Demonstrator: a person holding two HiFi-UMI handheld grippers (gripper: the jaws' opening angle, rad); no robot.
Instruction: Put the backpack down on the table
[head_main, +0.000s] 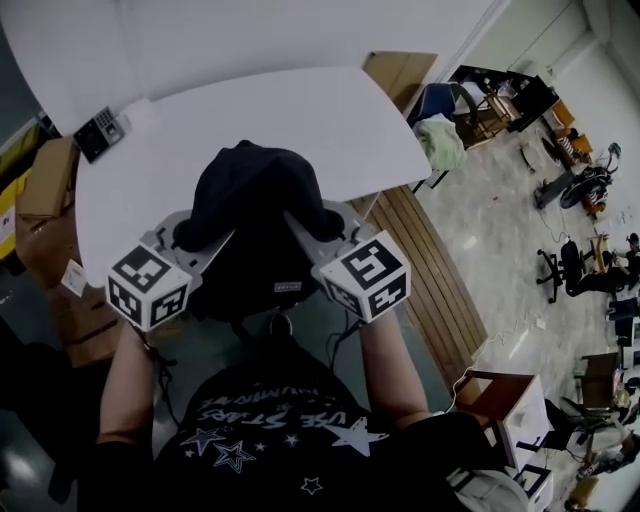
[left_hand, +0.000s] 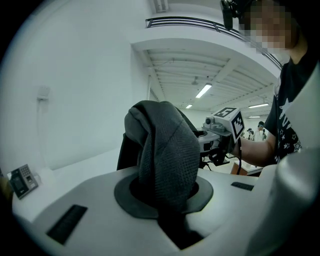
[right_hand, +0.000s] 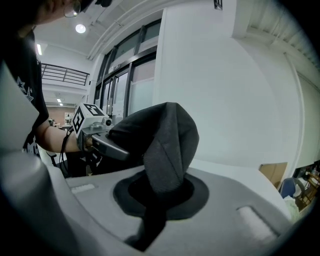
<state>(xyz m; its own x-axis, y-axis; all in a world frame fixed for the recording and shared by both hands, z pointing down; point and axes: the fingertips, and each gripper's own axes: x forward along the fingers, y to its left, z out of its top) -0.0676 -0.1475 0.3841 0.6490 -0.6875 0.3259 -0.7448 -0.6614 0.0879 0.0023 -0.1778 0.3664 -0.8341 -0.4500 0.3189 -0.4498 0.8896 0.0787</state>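
Observation:
A black backpack (head_main: 250, 215) hangs between my two grippers, above the near edge of the white table (head_main: 330, 125). My left gripper (head_main: 190, 245) is shut on a dark mesh strap (left_hand: 165, 155) at the bag's left side. On the bag's right side my right gripper (head_main: 305, 232) is shut on the other strap (right_hand: 167, 145). Each strap bunches up out of its closed jaws in the gripper views. The bag's lower part droops in front of the person's chest, and its underside is hidden.
A small dark device (head_main: 100, 128) lies at the table's far left corner. Cardboard boxes (head_main: 45, 190) stand left of the table. A chair with green cloth (head_main: 440, 140) is at the table's right, with wooden floor slats (head_main: 430, 270) and office chairs (head_main: 575, 265) beyond.

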